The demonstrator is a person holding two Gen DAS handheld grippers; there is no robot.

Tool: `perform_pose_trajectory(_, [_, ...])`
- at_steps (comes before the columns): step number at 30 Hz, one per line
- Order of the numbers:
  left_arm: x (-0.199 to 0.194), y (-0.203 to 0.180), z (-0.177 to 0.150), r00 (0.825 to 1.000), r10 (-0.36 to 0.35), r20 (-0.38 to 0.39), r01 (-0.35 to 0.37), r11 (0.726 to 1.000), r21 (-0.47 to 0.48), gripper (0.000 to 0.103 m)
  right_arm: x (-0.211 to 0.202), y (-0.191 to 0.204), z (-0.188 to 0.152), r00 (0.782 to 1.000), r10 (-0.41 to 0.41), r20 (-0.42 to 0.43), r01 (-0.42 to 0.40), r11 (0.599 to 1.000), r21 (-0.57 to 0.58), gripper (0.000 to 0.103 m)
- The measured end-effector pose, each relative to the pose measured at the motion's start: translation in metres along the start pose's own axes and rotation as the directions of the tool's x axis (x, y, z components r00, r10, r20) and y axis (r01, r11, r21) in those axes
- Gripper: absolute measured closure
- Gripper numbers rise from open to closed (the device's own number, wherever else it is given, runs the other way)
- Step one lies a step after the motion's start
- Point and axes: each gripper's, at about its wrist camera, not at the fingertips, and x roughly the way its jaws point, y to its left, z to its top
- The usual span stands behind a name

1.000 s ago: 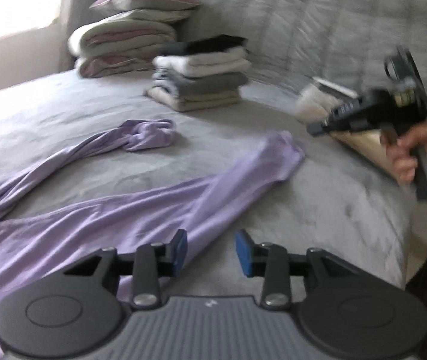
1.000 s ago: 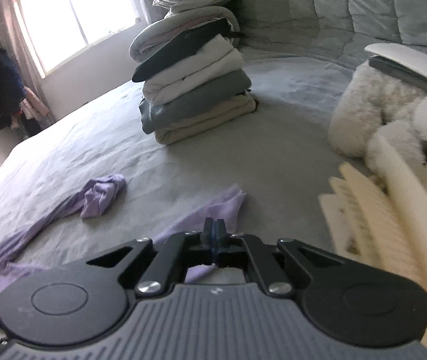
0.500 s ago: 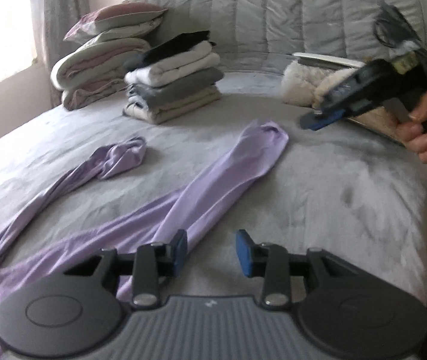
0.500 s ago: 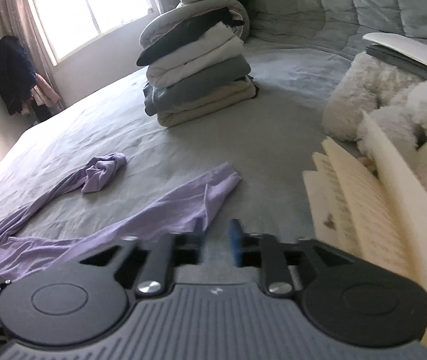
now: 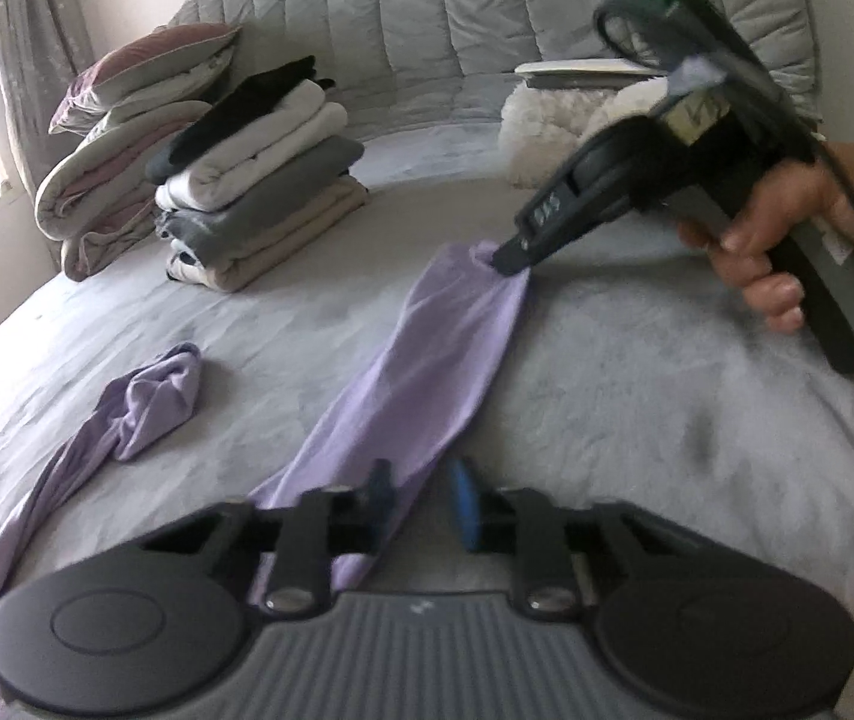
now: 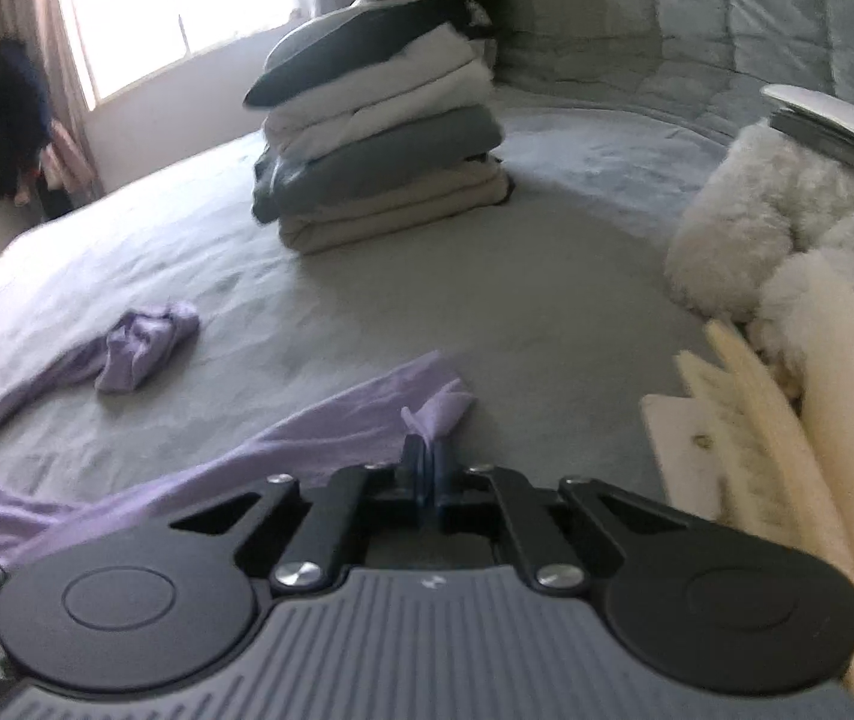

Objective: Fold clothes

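We work on a grey bed [image 5: 637,396], open and bare to the right of the lilac garment [image 5: 427,360], out to its rounded edge. Behind the garment stands a stack [image 5: 259,192] of folded clothes, well apart, with pillows [image 5: 121,138] beyond. The garment lies spread diagonally, one sleeve [image 5: 151,396] bunched to its left. Our right gripper [image 6: 427,462] is clamped on the far cuff [image 6: 442,405]. Our left gripper [image 5: 421,504] hovers over the near cloth, fingers apart.
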Motion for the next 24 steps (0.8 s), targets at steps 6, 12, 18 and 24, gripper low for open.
perform_pose_trajectory(6, [-0.017, -0.016, 0.004, 0.999, 0.002, 0.05, -0.003, 1.0, 0.027, 0.103, -0.029, -0.011, 0.0, 1.0, -0.001, 0.022, 0.001, 1.0, -0.005, 0.101])
perform_pose_trajectory(12, [-0.047, -0.045, 0.006, 0.996, -0.039, 0.074, 0.034, 0.997, 0.072, 0.103, -0.056, -0.006, -0.012, 1.0, -0.017, 0.005, 0.018, 0.993, -0.114, 0.101])
perform_pose_trajectory(18, [-0.06, -0.063, -0.003, 0.997, -0.058, 0.052, 0.054, 0.996, 0.074, 0.103, -0.074, -0.001, -0.025, 0.996, -0.07, -0.055, 0.056, 0.974, -0.221, 0.101])
perform_pose_trajectory(24, [-0.046, -0.066, -0.016, 0.997, -0.08, 0.0, 0.08, 0.997, 0.017, 0.103, -0.067, -0.002, -0.041, 0.981, -0.099, -0.167, 0.047, 0.956, -0.289, 0.101])
